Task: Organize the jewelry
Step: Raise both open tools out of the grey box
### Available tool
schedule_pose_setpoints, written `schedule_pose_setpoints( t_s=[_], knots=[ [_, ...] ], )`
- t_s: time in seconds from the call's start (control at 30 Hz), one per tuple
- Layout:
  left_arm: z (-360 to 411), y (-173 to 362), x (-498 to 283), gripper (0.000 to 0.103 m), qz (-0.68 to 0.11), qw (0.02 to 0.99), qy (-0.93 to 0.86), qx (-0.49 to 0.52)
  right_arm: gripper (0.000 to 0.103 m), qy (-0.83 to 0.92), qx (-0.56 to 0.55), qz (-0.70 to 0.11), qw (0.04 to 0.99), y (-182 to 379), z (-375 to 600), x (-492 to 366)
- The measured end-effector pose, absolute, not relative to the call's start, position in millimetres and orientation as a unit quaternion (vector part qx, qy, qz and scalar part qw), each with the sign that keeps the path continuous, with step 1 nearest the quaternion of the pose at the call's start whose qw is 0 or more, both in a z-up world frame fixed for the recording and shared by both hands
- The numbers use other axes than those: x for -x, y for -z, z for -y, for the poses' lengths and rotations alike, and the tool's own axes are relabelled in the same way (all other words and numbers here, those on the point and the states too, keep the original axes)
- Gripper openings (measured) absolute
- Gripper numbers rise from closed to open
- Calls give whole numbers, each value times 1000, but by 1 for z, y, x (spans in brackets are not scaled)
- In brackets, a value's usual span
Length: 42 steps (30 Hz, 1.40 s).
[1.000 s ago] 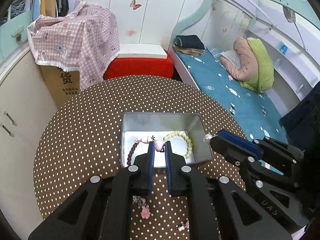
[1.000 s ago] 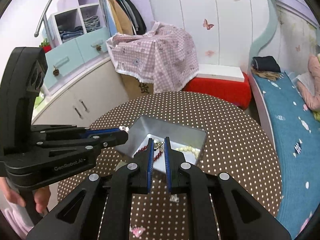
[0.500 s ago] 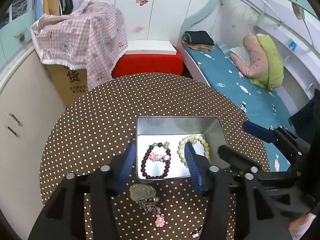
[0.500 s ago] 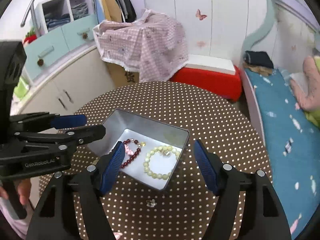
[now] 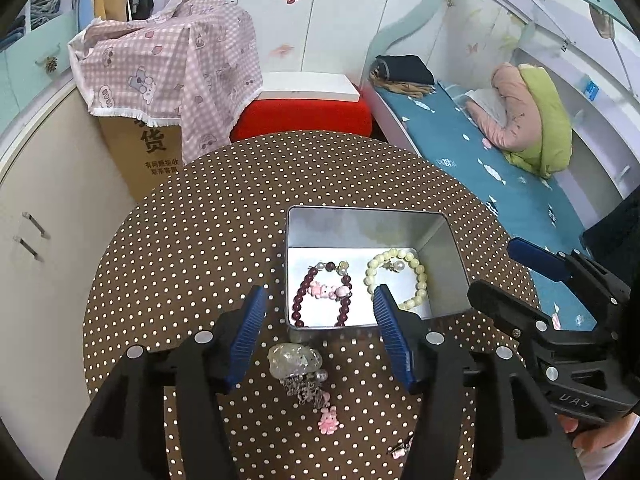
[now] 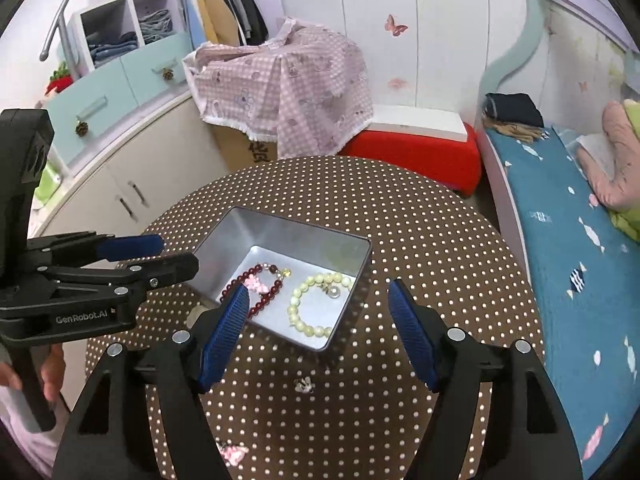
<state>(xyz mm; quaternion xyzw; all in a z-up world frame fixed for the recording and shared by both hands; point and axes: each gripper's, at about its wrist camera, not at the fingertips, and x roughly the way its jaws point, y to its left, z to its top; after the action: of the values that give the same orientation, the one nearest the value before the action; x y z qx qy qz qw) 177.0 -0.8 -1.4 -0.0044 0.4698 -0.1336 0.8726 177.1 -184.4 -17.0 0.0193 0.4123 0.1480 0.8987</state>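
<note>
From the left wrist camera, the left gripper hangs above the near edge of a round table covered in brown cloth with white dots. Its jaws are opening, already parted to a middling gap, and the blue pads press on nothing — between them lie only the near wall of the metal tin and bare cloth. Inside the tin, a dark red bead bracelet with pink charms lies at the left and a pale cream bead bracelet at the right, a pearl earring resting within its ring. On the cloth just in front of the tin sits a clear, glittery hair clip, and nearer the camera a small pink bunny charm; a further small piece lies low and to the right, too small to identify. The right gripper shows at the right, its jaws apart beside the tin's right wall.

From the right wrist camera, the right gripper stands wide open above the near corner of the tin, holding nothing. Both bracelets lie on the tin's floor. A small earring rests on the cloth in front of the tin — between the pads in the picture, but untouched. The left gripper reaches in from the left with its jaws apart, gripped by a hand.
</note>
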Motion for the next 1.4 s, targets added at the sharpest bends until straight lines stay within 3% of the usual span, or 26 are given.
schedule_pose_setpoints(
  t_s=[0.8,1.4],
  knots=[
    [-19,13,-144,61,-491,862,125,13,70,-154,-25,-428,890,36,189,-131],
    [-23,72,-118,65,-553,823,124,29,70,-157,-29,-474,866,82,184,-121]
  ],
)
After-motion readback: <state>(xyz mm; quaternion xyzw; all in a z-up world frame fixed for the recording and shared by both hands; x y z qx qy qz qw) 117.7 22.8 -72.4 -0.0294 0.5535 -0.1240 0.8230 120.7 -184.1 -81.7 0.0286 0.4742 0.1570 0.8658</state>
